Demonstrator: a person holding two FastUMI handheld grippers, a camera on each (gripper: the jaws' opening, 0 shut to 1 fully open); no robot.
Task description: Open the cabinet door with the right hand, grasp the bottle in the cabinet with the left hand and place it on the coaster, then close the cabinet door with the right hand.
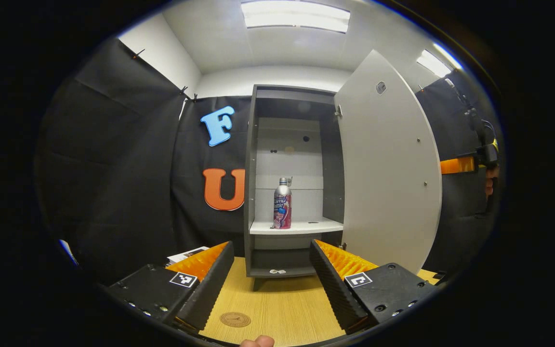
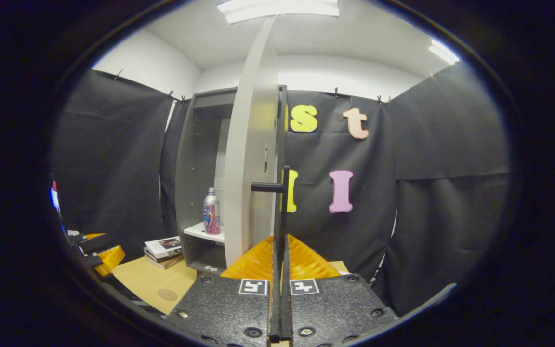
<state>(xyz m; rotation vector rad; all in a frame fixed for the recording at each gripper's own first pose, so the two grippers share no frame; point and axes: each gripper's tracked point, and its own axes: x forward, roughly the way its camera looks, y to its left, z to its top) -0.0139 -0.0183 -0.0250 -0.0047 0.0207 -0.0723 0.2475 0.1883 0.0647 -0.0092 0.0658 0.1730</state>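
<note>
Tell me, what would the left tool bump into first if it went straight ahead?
Probably the bottle. The left tool is open and points into the open cabinet, with bare table between. Depth is hard to judge.

cabinet door swung wide | shelf front open | bottle alone, space both sides

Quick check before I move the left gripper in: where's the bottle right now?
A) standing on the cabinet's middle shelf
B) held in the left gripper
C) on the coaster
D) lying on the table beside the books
A: the bottle stands upright on the cabinet's middle shelf, behind the open door; the left gripper is open and short of it.
</note>
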